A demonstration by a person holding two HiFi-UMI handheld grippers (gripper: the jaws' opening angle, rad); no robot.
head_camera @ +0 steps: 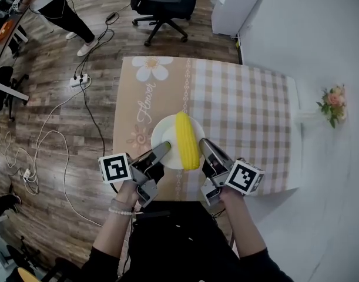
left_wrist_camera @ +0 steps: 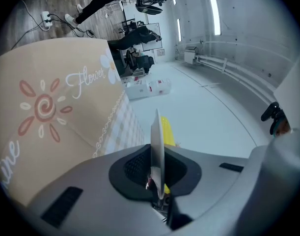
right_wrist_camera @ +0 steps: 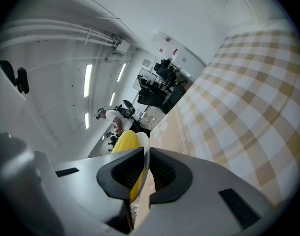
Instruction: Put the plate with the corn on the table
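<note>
1. One corn [head_camera: 187,141] lay on a white plate [head_camera: 163,135]. Its long axis ran away from the person, down the gap between the two grippers.
2. The plate hung over the near part of the table [head_camera: 250,116]. Whether it touched the table could not be told.
3. The left gripper [head_camera: 165,147] had its jaws closed on the plate's left rim, which showed as a thin edge pinched between the pads.
4. The right gripper [head_camera: 204,144] was clamped the same way on the right rim, just beside the corn.
5. Both grippers were equally near, on opposite sides, angled inward toward the plate.
6. Setting it down would likely call for lowering both together and level, so the corn did not roll.
</note>
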